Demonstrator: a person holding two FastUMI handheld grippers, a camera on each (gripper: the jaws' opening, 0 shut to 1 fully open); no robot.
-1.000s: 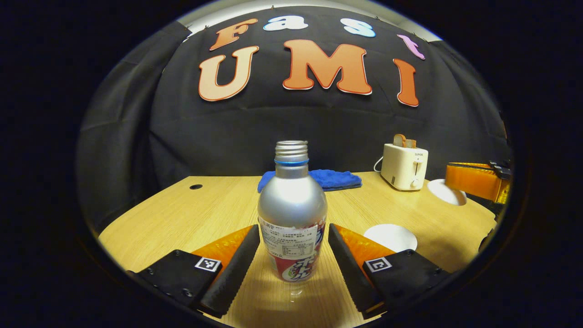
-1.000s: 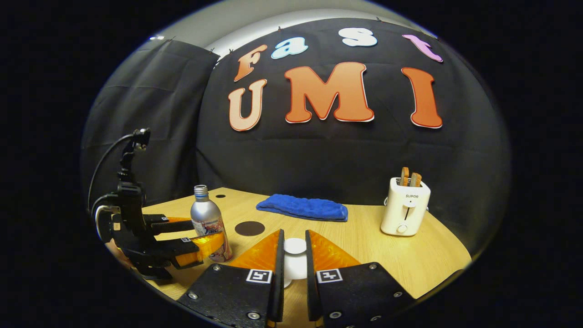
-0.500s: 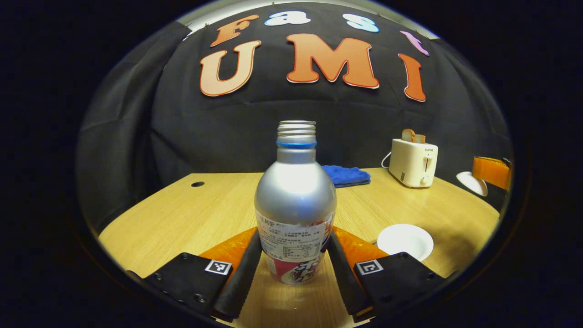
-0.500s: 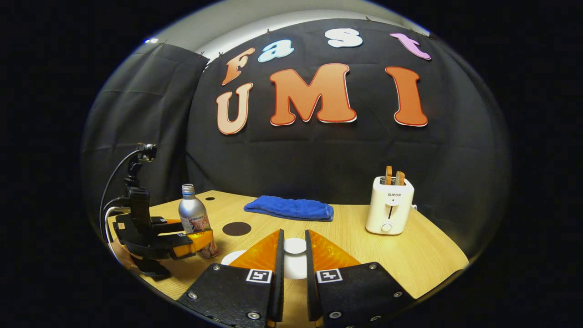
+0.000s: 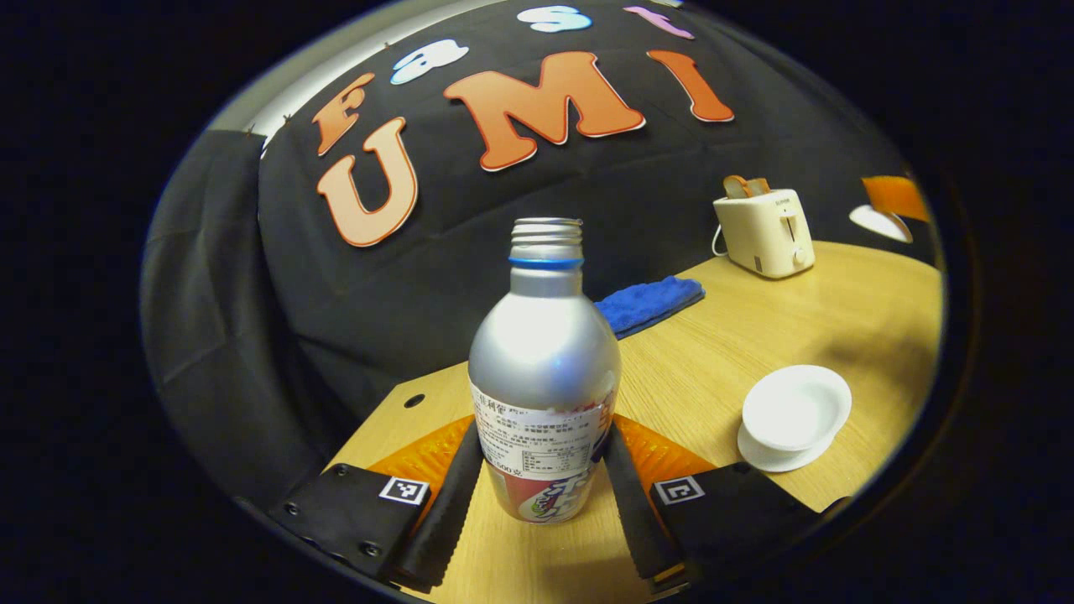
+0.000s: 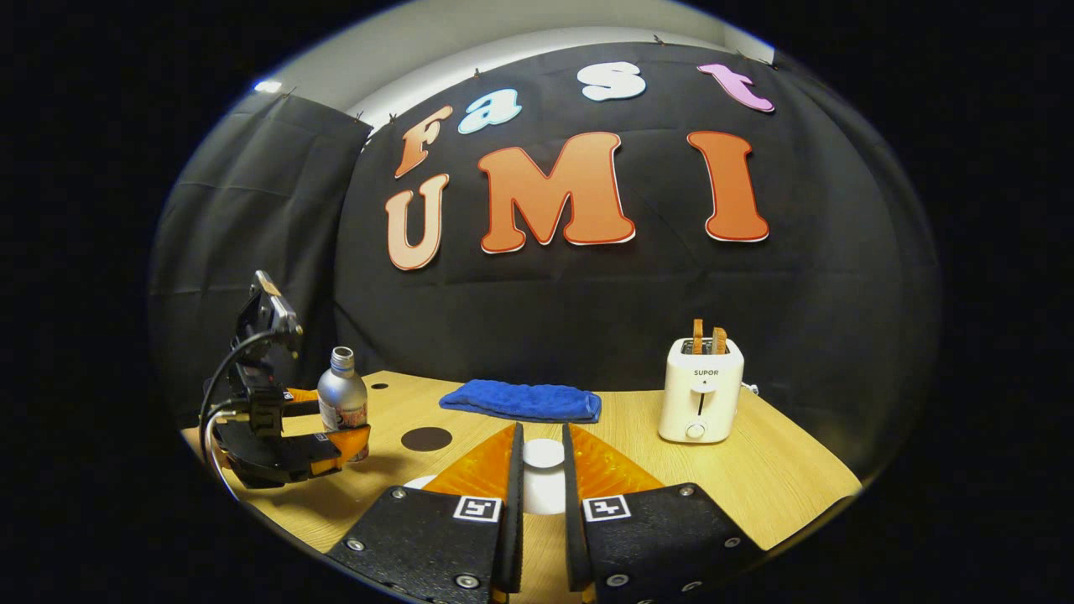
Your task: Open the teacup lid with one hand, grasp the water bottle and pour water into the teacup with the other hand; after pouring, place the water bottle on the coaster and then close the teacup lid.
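Observation:
A silver water bottle [image 5: 544, 377] with no cap stands between the fingers of my left gripper [image 5: 544, 440], which is shut on its labelled lower part. To its right the white teacup [image 5: 793, 409] sits uncovered on its saucer. In the right gripper view my right gripper [image 6: 541, 436] is shut on the knob of the white teacup lid [image 6: 544, 495], held above the table. The same view shows the left gripper [image 6: 323, 436] with the bottle [image 6: 341, 401] at far left, and the dark round coaster [image 6: 425, 438] just right of them.
A folded blue cloth [image 6: 520, 401] lies at the back of the wooden table [image 6: 755, 478]. A white toaster [image 6: 701, 390] with two slices in it stands at the back right. A small hole [image 5: 413, 401] marks the table's far left corner.
My left gripper went from open around the bottle to shut on it, and its view has since tilted. My right gripper has carried the lid up and away from the cup.

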